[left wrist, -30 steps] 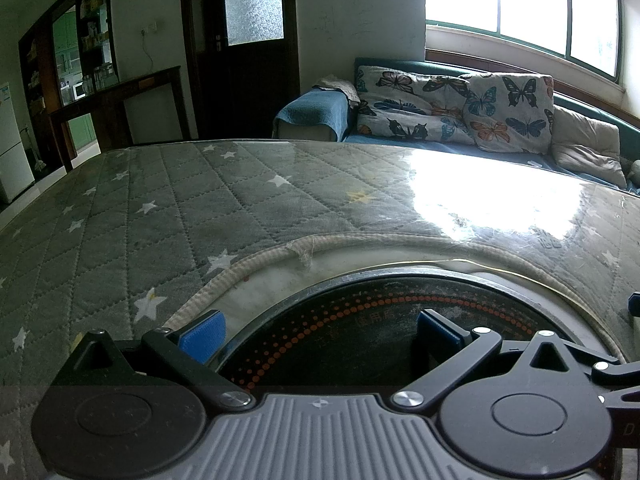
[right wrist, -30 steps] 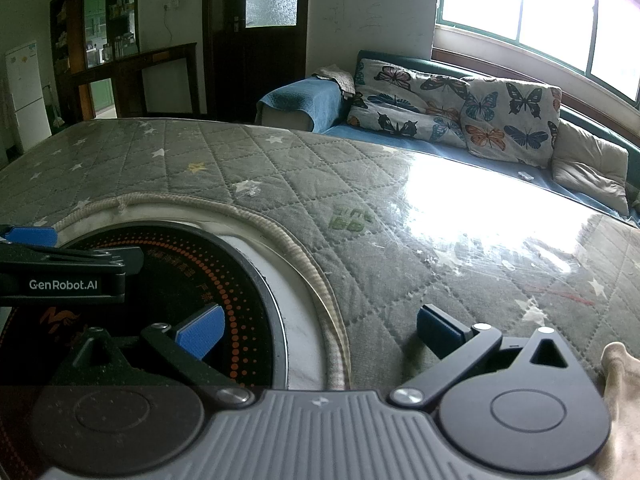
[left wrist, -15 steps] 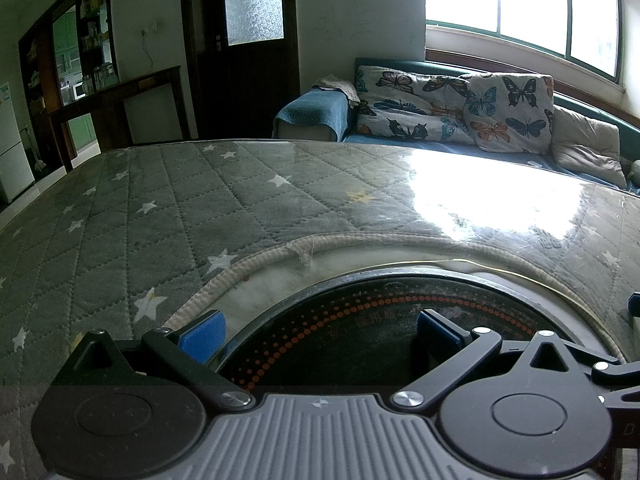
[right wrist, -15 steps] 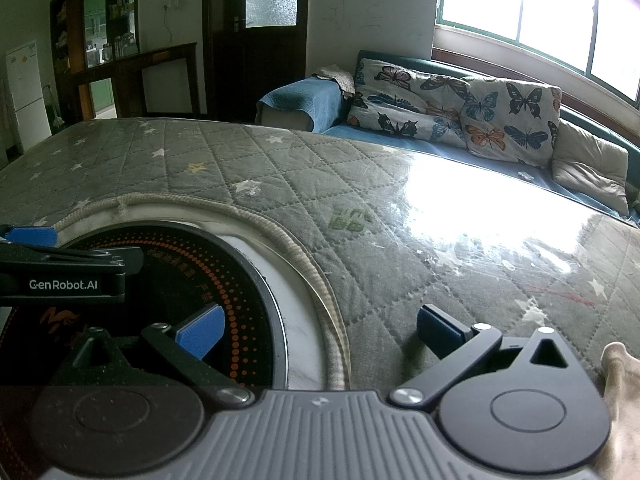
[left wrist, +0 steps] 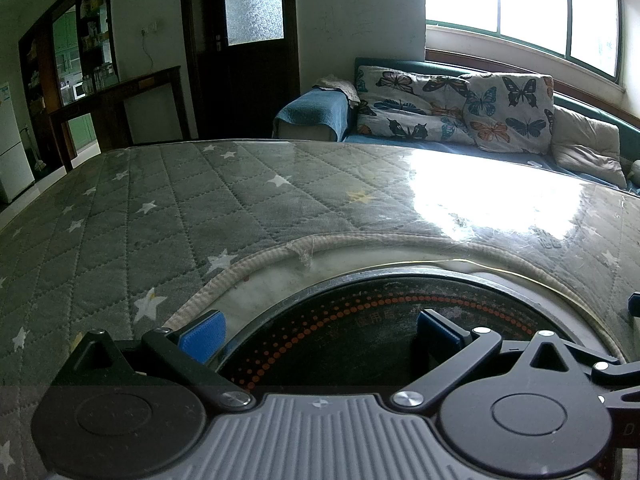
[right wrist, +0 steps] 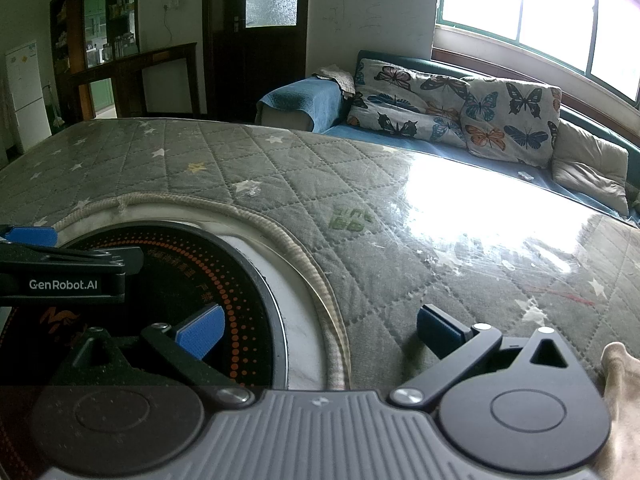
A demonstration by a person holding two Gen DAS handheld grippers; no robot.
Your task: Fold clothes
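Clothing shows only as a beige cloth edge (right wrist: 618, 364) at the right gripper's (right wrist: 320, 330) right. Both tools rest unloaded, jaws apart; left gripper (left wrist: 318, 330) over the dark disc (left wrist: 360, 320). Folding not begun; next, reach the cloth.

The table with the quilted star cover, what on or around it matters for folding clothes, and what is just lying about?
For the job:
- beige cloth at the right edge
- left gripper, open
- right gripper, open
- quilted star cover

Lying about:
- round black cooktop
- butterfly cushions
- blue sofa
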